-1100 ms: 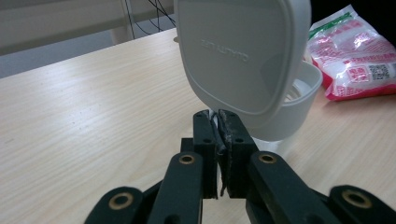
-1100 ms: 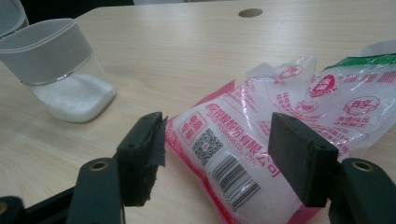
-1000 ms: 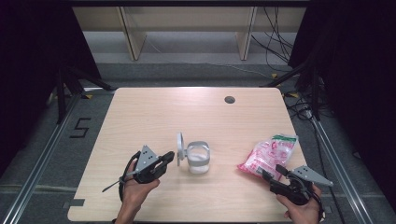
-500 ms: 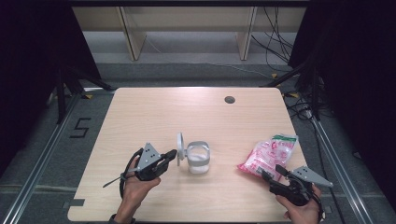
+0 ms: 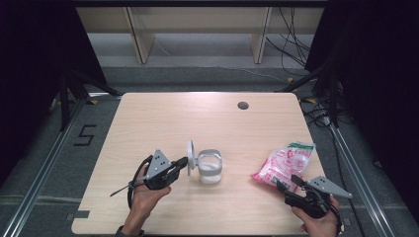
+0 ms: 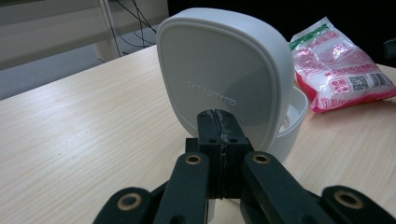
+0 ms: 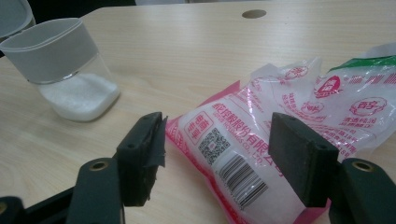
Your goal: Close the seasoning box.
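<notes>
A clear jar [image 5: 210, 168] with a grey collar and white grains in it stands near the table's front middle. Its white hinged lid [image 5: 190, 157] is swung up on the left side. My left gripper [image 5: 184, 161] is shut, with nothing between its jaws, and its tips sit right at the lid's outer face [image 6: 219, 74]; the left gripper [image 6: 218, 117] may be touching it, I cannot tell. A pink and clear bag [image 5: 283, 165] lies at the front right. My right gripper [image 5: 287, 181] is open, its jaws on either side of the near end of the bag [image 7: 280, 116], apart from it. The jar [image 7: 70, 65] is left of the right gripper [image 7: 217, 140].
The light wooden table [image 5: 197, 123] has a dark cable hole [image 5: 242, 105] at the back right. Wooden shelving and cables stand on the floor beyond the far edge. Metal rails run along both sides of the table.
My right gripper has edged slightly left at the bag's near end. The left gripper, jar and lid stay as they were.
</notes>
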`<act>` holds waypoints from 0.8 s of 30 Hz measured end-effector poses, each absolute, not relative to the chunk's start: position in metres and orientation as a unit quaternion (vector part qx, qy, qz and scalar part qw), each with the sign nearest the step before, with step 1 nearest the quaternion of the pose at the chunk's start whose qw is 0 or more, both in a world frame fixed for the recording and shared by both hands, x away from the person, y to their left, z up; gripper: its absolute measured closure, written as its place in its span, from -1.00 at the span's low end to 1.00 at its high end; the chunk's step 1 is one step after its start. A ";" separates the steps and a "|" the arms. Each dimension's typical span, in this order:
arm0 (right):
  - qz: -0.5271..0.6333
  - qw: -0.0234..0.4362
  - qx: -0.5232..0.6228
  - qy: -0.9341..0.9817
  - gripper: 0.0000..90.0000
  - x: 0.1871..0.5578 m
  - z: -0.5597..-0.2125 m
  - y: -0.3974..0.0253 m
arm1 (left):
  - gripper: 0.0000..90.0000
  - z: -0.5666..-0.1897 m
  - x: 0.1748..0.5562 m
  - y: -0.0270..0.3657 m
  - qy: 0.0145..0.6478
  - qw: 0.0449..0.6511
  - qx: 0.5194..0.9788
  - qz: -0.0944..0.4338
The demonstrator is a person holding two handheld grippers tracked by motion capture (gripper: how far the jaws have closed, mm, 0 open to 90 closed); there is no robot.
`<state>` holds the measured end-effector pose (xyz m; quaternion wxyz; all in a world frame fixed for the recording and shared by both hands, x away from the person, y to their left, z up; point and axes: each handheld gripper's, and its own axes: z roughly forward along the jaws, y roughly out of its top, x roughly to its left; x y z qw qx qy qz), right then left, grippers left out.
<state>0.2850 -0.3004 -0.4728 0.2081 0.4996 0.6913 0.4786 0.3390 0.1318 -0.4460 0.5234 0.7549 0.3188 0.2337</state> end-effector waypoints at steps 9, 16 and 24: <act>0.480 0.207 0.496 0.693 -0.19 0.285 -0.473 -0.300 | 0.98 -0.444 0.339 0.131 0.319 0.531 0.750 0.233; 0.478 0.219 0.492 0.694 -0.19 0.286 -0.475 -0.300 | 0.98 -0.442 0.340 0.131 0.314 0.526 0.754 0.237; 0.476 0.214 0.493 0.696 -0.19 0.286 -0.475 -0.301 | 0.98 -0.442 0.340 0.126 0.312 0.525 0.755 0.237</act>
